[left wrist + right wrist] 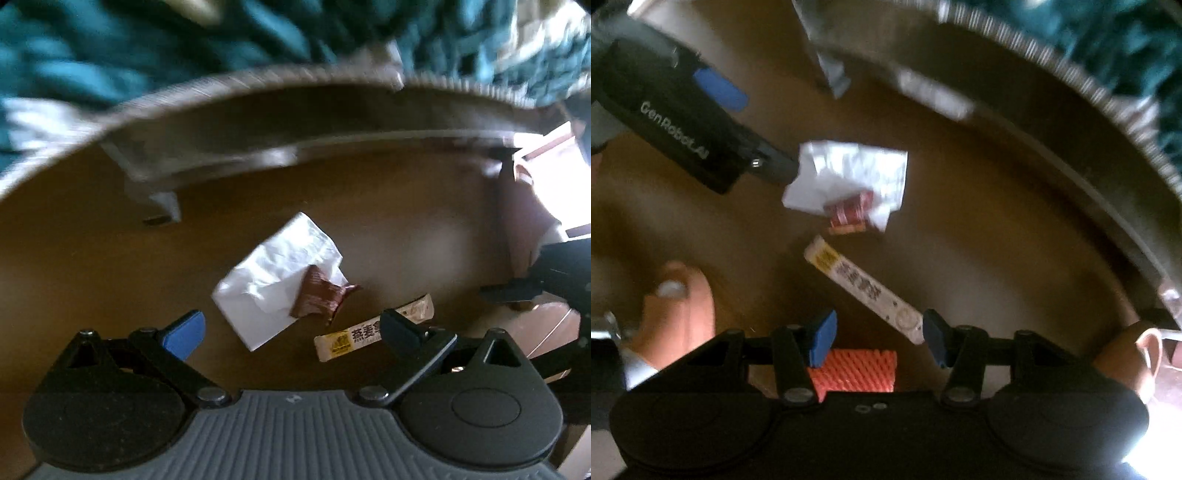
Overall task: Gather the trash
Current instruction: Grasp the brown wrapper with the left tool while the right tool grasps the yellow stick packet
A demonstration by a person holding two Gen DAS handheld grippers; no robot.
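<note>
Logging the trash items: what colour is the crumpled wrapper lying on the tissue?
Reddish-brown wrapper, clearest in the left wrist view.

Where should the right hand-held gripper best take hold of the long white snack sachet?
Probably across the long white snack sachet's narrow width near its close end, coming from above; it lies flat, and the open right hand-held gripper already straddles it.

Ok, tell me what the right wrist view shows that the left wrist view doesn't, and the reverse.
Only the right wrist view shows an orange mesh piece below the open right gripper, and the left gripper's body from outside. Only the left wrist view shows the open left gripper from behind its fingers, above the trash. Both show the white tissue with a reddish-brown wrapper on it and the long sachet beside them, all on the brown surface.
</note>
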